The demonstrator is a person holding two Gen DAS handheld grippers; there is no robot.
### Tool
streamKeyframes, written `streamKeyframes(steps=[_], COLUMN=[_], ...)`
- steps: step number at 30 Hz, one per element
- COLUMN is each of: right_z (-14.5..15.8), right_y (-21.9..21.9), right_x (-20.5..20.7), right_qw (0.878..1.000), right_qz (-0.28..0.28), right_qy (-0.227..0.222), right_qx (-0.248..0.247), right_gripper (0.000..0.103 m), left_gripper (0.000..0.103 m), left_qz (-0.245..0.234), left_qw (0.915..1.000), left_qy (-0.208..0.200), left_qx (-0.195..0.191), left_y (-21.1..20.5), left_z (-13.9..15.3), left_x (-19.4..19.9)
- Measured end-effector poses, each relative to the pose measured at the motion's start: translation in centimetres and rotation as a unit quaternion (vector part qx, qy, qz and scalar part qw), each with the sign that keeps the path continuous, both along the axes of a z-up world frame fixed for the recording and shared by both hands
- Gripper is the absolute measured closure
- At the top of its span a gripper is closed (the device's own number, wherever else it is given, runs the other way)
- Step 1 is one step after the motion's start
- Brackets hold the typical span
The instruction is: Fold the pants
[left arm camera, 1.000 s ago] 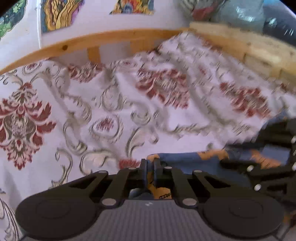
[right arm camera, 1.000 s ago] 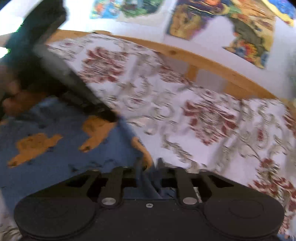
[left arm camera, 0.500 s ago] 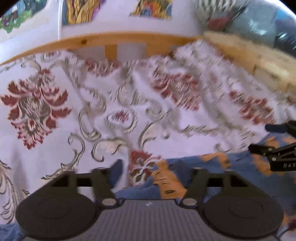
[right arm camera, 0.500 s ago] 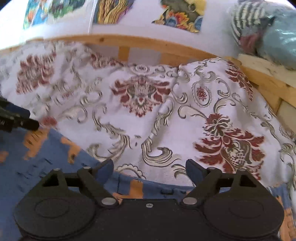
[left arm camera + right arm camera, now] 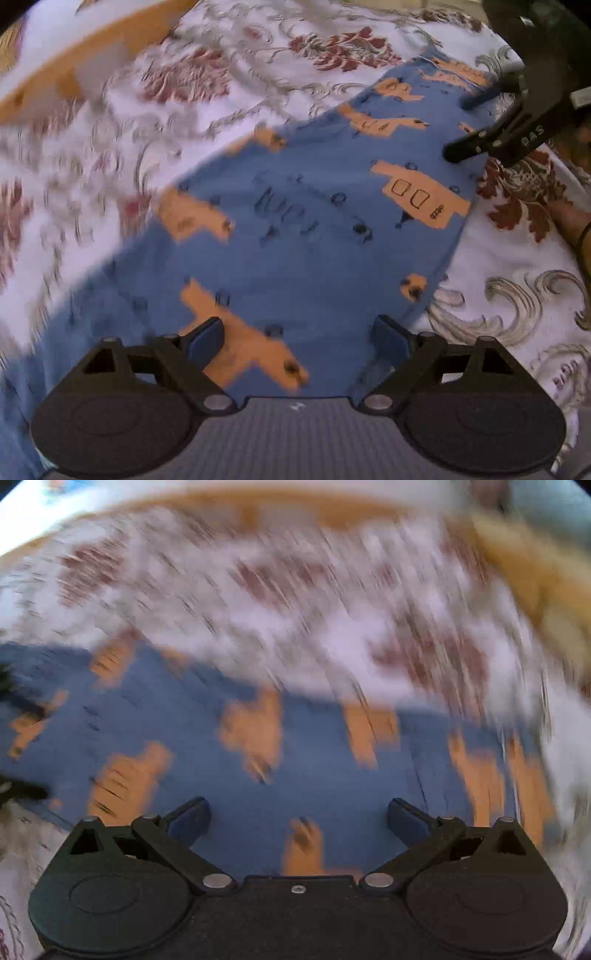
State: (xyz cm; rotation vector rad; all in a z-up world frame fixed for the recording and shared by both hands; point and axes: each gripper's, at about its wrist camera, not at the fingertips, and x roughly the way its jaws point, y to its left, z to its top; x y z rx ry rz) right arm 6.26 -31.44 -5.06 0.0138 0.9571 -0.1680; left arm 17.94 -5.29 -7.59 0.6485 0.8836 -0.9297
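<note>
Blue pants (image 5: 303, 240) with orange prints lie flat on a floral bedspread (image 5: 155, 122). My left gripper (image 5: 297, 341) hovers open over the near end of the pants, nothing between its fingers. In the left wrist view the right gripper (image 5: 476, 123) shows at the upper right, above the far end of the pants, its fingers spread. The right wrist view is heavily blurred: my right gripper (image 5: 298, 818) is open over the pants (image 5: 229, 746), holding nothing.
A wooden bed rail (image 5: 70, 62) runs along the far side of the bedspread. A person's forearm (image 5: 570, 225) shows at the right edge of the left wrist view. The rail (image 5: 535, 576) also curves round the right in the right wrist view.
Both grippers were shut on the pants' edge a second ago, then opened and let go. They have since swung back over the flattened pants, which now fill both views.
</note>
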Motion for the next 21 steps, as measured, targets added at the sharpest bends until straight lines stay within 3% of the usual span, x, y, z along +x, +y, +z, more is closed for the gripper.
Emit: streamKeyframes(steps=[3,5,8,12,14,21], right_z=[0.1,0.8,2.1,3.6,3.9,3.3], right_y=[-3.5,-5.5,-7.6,-10.3,-11.8,-14.7], right_x=[-1.1,-2.3,-4.6,-7.2,-8.0,-10.2], right_qw=[0.993,0.982,0.966,0.941,0.926,0.881], right_qz=[-0.075,-0.127,-0.183,-0.256,-0.281,-0.334], right_qy=[-0.001,-0.020,-0.060,-0.117,-0.141,-0.189], right_qx=[0.088,0.138,0.174,0.189,0.207,0.278], right_gripper=[0.001,0.001,0.001,0.001,0.001,0.001], left_gripper=[0.008,0.008,0.007,0.000,0.000,0.000], left_qz=[0.008,0.006,0.015,0.000,-0.013,0.006], left_qw=[0.9986,0.9982,0.9976,0.9912,0.9897,0.9949], left_qy=[0.050,0.051,0.050,0.132,0.142,0.096], left_qx=[0.015,0.030,0.044,-0.007,-0.013,-0.028], left_y=[1.0,1.3,1.2,0.4,-1.6,-14.5], left_z=[0.4,0.6,1.8,4.3,5.5,8.0], left_x=[0.9,0.7,0.3,0.3,0.4,3.5])
